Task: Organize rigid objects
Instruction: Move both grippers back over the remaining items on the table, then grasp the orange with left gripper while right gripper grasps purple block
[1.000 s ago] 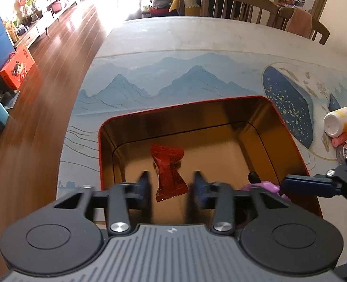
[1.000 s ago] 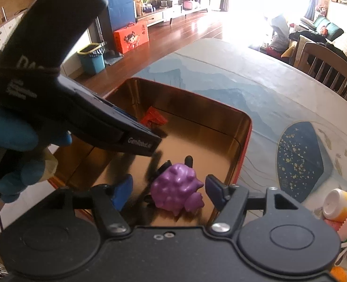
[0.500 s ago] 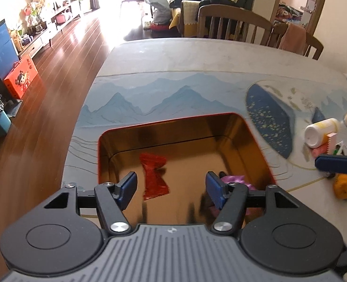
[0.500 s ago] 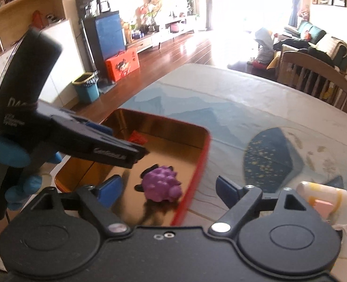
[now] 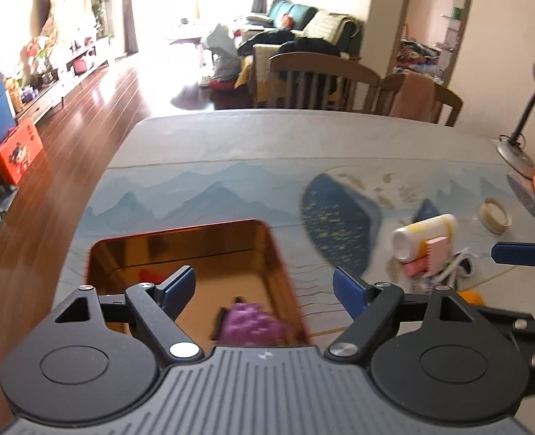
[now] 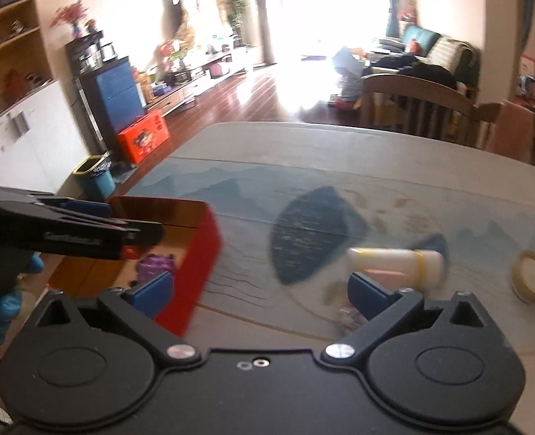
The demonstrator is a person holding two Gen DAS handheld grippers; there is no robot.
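Observation:
A red tin box with a gold inside (image 5: 122, 250) (image 6: 204, 250) sits at the table's near left. In it lie a purple knobbly toy (image 5: 251, 322) (image 6: 155, 265) and a red candy wrapper (image 5: 149, 274). My left gripper (image 5: 264, 290) is open and empty, above the box's right rim. My right gripper (image 6: 260, 291) is open and empty, over the table just right of the box. A white bottle with a yellow band (image 5: 423, 232) (image 6: 394, 262) lies on its side to the right, with a pink ridged block (image 5: 436, 255) against it.
A roll of tape (image 5: 494, 214) (image 6: 531, 275) lies further right. An orange object (image 5: 470, 296) and small clutter (image 5: 456, 270) sit near the bottle. A desk lamp (image 5: 521, 137) stands at the far right. Wooden chairs (image 5: 314, 79) line the table's far edge.
Both grippers have opened wide, pulled back and swung right. The candy and the purple toy stay in the box. The views are blurred by motion.

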